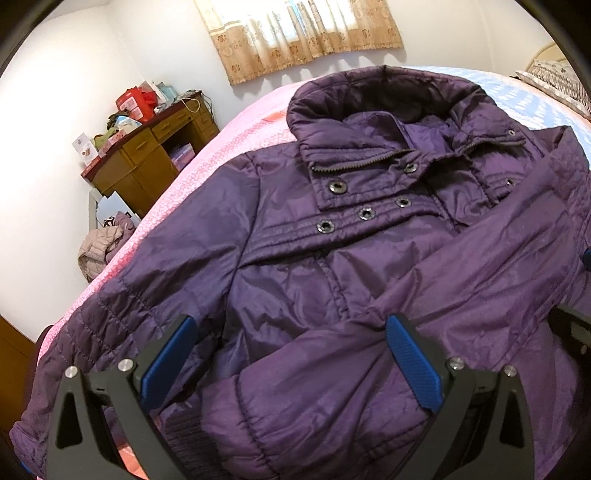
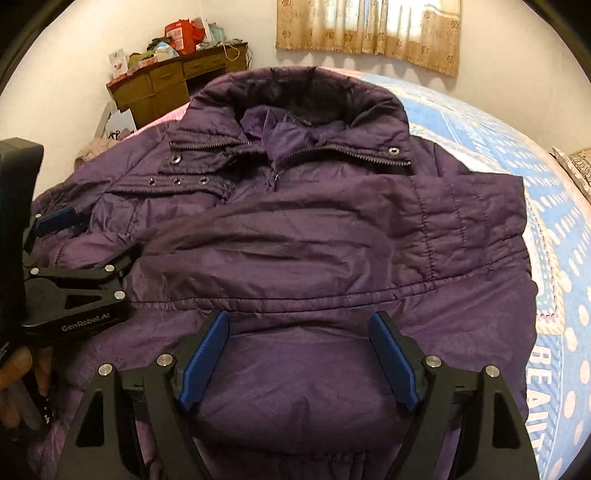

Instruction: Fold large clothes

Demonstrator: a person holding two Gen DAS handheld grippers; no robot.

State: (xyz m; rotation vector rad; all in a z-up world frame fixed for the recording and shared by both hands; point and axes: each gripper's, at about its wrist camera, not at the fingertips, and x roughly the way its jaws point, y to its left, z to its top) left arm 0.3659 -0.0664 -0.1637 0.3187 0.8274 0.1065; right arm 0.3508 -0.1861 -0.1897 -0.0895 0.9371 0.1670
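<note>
A large purple padded jacket [image 1: 332, 266] lies front up on the bed, collar and hood at the far end. It also fills the right wrist view [image 2: 295, 229], where its right sleeve is folded across the chest. My left gripper [image 1: 291, 328] is open just above the jacket's lower left part, jaws wide apart with fabric bulging between them. It also shows at the left edge of the right wrist view [image 2: 92, 236]. My right gripper [image 2: 299, 325] is open over the jacket's lower front, near the seam under the folded sleeve.
The bed has a pink cover [image 1: 207, 166] on the left and a blue patterned one [image 2: 517, 155] on the right. A wooden desk [image 1: 147, 158] with clutter stands by the far wall. A beige garment [image 1: 99, 251] lies beside the bed. A curtain [image 1: 306, 33] hangs behind.
</note>
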